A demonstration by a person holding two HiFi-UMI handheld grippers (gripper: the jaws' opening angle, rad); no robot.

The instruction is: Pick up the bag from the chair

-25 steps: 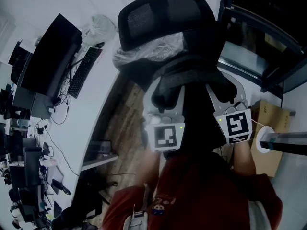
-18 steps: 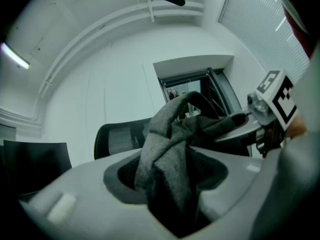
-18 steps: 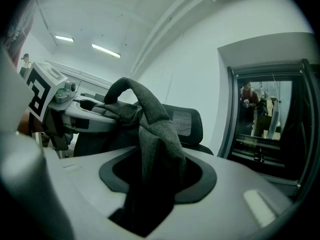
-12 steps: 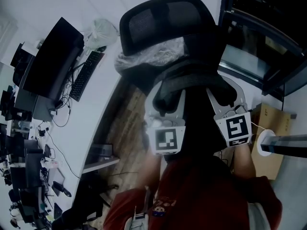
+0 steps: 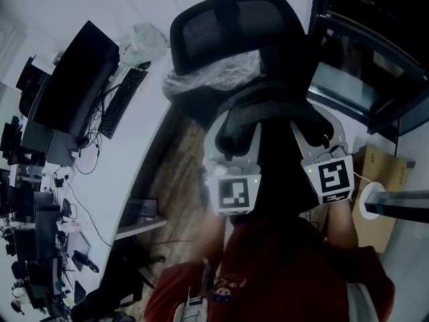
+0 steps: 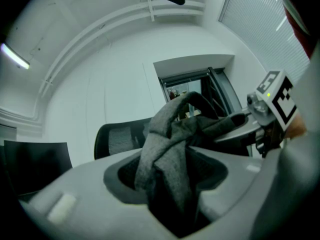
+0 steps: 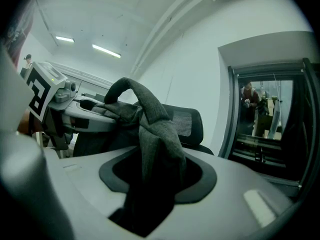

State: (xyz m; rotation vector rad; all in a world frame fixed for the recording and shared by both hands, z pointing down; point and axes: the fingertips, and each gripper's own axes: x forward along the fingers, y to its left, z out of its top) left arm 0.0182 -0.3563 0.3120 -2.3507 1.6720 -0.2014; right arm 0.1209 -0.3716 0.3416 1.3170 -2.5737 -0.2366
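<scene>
The bag (image 5: 271, 109) is dark grey cloth, held up in front of the black mesh office chair (image 5: 231, 25). My left gripper (image 5: 231, 136) is shut on a bunched fold of the bag (image 6: 167, 154), which fills its jaws. My right gripper (image 5: 316, 131) is shut on another fold of the same bag (image 7: 152, 149). The cloth arches between the two grippers. The right gripper (image 6: 272, 101) shows in the left gripper view. The left gripper (image 7: 45, 94) shows in the right gripper view. Whether the bag's underside touches the chair seat is hidden.
Crinkled clear plastic (image 5: 214, 72) lies across the chair below its headrest. A white desk at left carries a monitor (image 5: 74, 79), a keyboard (image 5: 120, 99) and a plastic bag (image 5: 144, 39). A cardboard box (image 5: 379, 170) and a dark glass door frame (image 5: 355, 52) stand at right.
Both grippers keep their hold on the bag. The whole scene has drifted slightly right in the head view; nothing was let go or newly taken.
</scene>
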